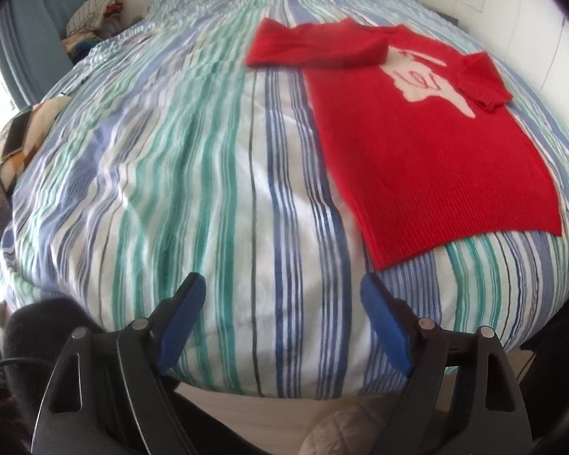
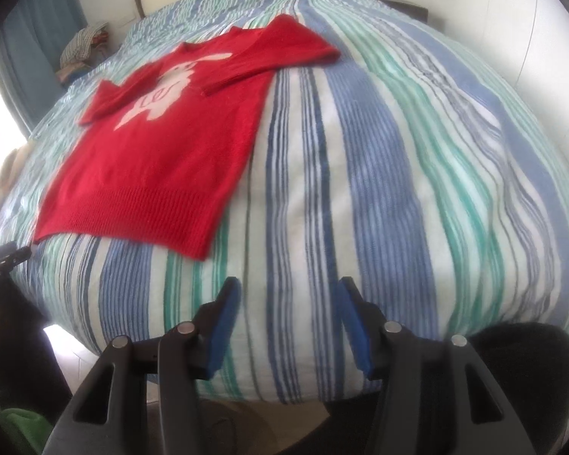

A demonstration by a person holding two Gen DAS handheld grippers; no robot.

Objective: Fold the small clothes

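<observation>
2 sets of jaws, left gripper (image 1: 280, 322) and right gripper (image 2: 288, 326), spread and empty; red sweater (image 1: 428, 159) lies beyond them on the bed (image 2: 398, 189). Grabbing duvet along with hem could spoil the fold.

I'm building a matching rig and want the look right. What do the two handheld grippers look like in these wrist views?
Both match: the left gripper and the right gripper have black plastic linkage arms with triangular cut-outs and round silver pivot pins, ending in flat blue pads. A dark cable runs beside the left one. No markings are visible.
</observation>
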